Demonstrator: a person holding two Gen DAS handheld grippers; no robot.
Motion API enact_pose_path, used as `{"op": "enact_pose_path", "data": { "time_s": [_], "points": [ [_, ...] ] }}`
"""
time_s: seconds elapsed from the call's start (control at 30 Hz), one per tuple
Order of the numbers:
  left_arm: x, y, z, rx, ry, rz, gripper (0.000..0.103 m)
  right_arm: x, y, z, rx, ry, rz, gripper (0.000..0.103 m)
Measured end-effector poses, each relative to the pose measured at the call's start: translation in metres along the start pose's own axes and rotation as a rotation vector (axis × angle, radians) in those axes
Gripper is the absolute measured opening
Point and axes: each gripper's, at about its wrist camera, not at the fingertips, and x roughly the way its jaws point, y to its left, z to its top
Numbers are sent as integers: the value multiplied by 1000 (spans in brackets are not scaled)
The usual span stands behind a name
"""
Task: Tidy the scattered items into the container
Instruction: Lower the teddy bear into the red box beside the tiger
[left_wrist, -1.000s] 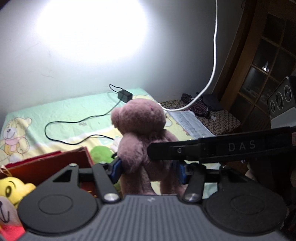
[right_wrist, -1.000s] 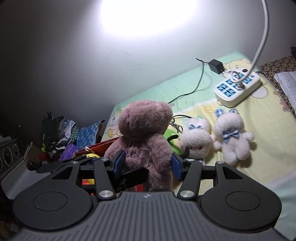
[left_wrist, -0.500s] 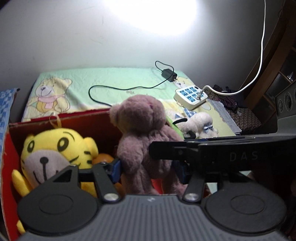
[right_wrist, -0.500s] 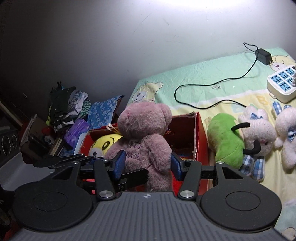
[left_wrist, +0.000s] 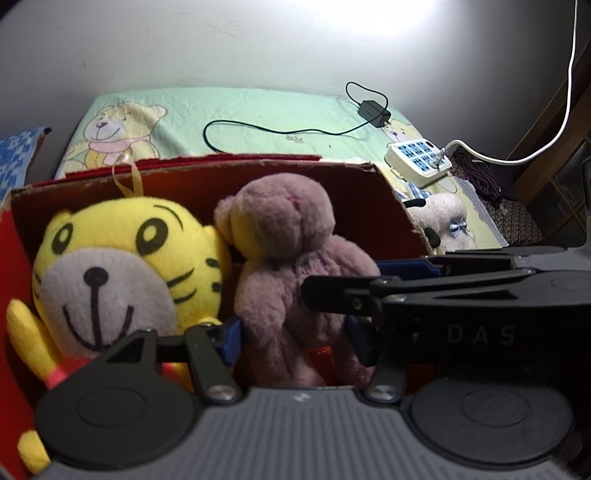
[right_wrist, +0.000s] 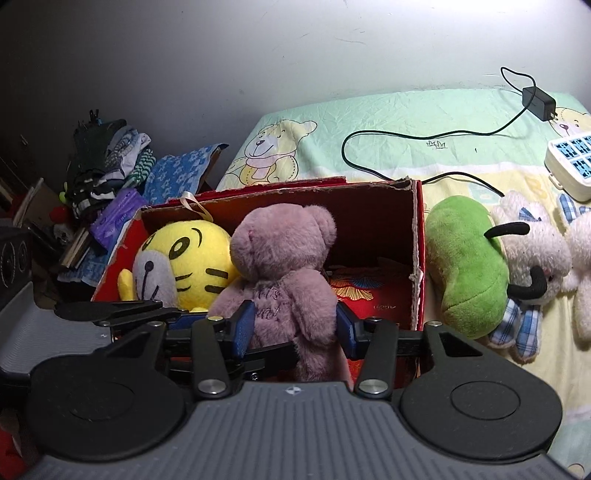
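Observation:
A mauve teddy bear (left_wrist: 291, 266) (right_wrist: 284, 266) hangs upright inside the open red cardboard box (left_wrist: 369, 192) (right_wrist: 373, 206), leaning against a yellow tiger plush (left_wrist: 110, 258) (right_wrist: 184, 258) that lies in the box's left half. My left gripper (left_wrist: 295, 339) is shut on the bear's lower body. My right gripper (right_wrist: 295, 326) has the same bear between its blue pads; its jaws are closing and the pads press on the bear's sides. The bear's legs are hidden behind the gripper bodies.
On the bedsheet right of the box lie a green plush (right_wrist: 465, 266), a white plush with black horns (right_wrist: 532, 251) and another white plush (right_wrist: 580, 258). A power strip (left_wrist: 417, 157) and a black charger cable (right_wrist: 406, 136) lie behind. Clothes (right_wrist: 107, 162) pile up left.
Both grippers have carried the bear leftward and down, from above the bed to inside the red box beside the tiger. The right gripper's pads have drawn closer together on the bear.

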Motion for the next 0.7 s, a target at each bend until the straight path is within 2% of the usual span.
{"op": "enact_pose_path", "data": {
  "time_s": [0.3,0.47,0.5,0.7],
  "points": [
    [-3,5,-9,17,46,41,55,8,14,2,-67,67,-34,50],
    [-6,12,-15,23,65,81,55,18,15,-3,-16,132,28,50],
    [-5,14,-14,17,67,88,58,20,16,-3,-7,139,36,50],
    [2,14,-11,4,101,117,58,34,8,-1,30,188,61,52]
  ]
}}
